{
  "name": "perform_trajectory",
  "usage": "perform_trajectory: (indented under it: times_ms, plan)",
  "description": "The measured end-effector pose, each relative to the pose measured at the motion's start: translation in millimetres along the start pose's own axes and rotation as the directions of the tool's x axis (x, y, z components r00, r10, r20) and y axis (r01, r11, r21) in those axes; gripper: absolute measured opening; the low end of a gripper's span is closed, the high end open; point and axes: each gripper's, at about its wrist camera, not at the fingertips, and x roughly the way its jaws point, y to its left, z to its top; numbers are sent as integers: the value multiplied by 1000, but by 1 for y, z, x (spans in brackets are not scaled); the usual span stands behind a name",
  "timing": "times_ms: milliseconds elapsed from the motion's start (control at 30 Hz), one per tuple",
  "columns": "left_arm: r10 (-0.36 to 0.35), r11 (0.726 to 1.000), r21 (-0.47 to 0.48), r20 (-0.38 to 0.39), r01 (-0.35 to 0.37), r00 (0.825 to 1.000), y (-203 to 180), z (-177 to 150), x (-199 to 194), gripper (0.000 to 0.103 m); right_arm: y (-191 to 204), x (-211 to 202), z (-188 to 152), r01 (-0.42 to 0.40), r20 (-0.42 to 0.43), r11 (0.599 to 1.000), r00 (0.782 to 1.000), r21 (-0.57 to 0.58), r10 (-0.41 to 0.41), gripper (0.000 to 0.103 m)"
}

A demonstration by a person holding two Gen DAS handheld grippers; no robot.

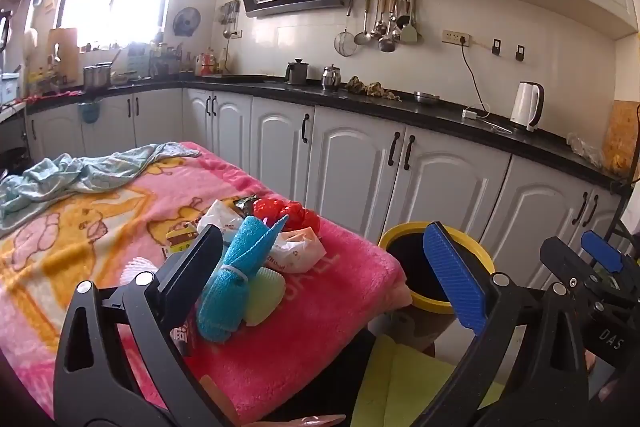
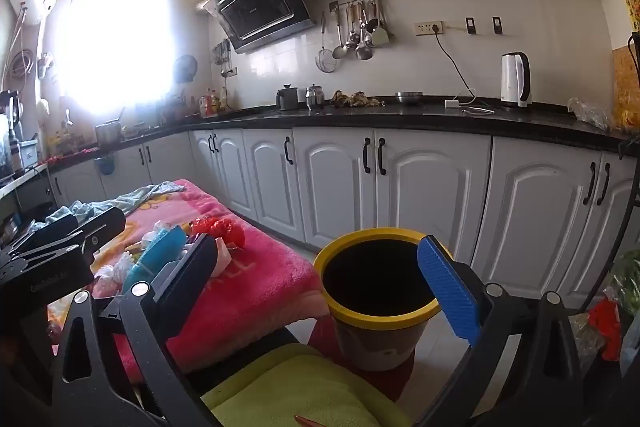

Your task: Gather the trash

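Observation:
A heap of trash lies on a table under a pink blanket [image 1: 304, 339]: a blue scrub cloth [image 1: 236, 279], a red mesh bag [image 1: 288, 213], white wrappers [image 1: 298, 253] and a pale green pad [image 1: 264, 293]. My left gripper [image 1: 324, 267] hovers open just before the heap, with nothing between its fingers. A yellow-rimmed bin [image 2: 372, 233] stands right of the table, its dark inside showing. My right gripper [image 2: 320, 279] is open and empty in front of the bin. The left wrist view shows the bin [image 1: 404, 225] and the right gripper [image 1: 580, 255] at the right edge.
White cabinets [image 2: 432, 187] under a black counter with a kettle [image 2: 516, 79] run along behind. A crumpled light blue cloth [image 1: 80, 175] lies at the blanket's far end. A yellow-green cloth [image 2: 304, 387] is close below. Bags [image 2: 608, 327] sit on the floor at right.

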Motion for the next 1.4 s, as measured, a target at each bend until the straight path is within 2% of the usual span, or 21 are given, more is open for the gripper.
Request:
perform_trajectory:
  times_ms: [167, 200, 1233, 1267, 1400]
  plan:
    - [2, 1000, -7, 3, -2, 1000, -5, 0, 1, 92, 1, 0, 0, 0, -3, 1000, 1000, -12, 0, 97]
    - [-13, 1000, -28, 12, 14, 1000, 3, 0, -3, 92, 1, 0, 0, 1, -1, 1000, 1000, -13, -1, 97]
    - [-15, 1000, -19, 15, 15, 1000, -7, 18, -10, 92, -1, -3, 4, -2, 12, 1000, 1000, -9, 2, 97]
    - [-19, 1000, -21, 15, 19, 1000, 3, 9, -8, 92, -1, -3, 5, -2, 12, 1000, 1000, -10, 3, 97]
    - [-19, 1000, -22, 18, 19, 1000, 2, 14, -8, 92, -1, -3, 4, 0, 14, 1000, 1000, -8, 0, 97]
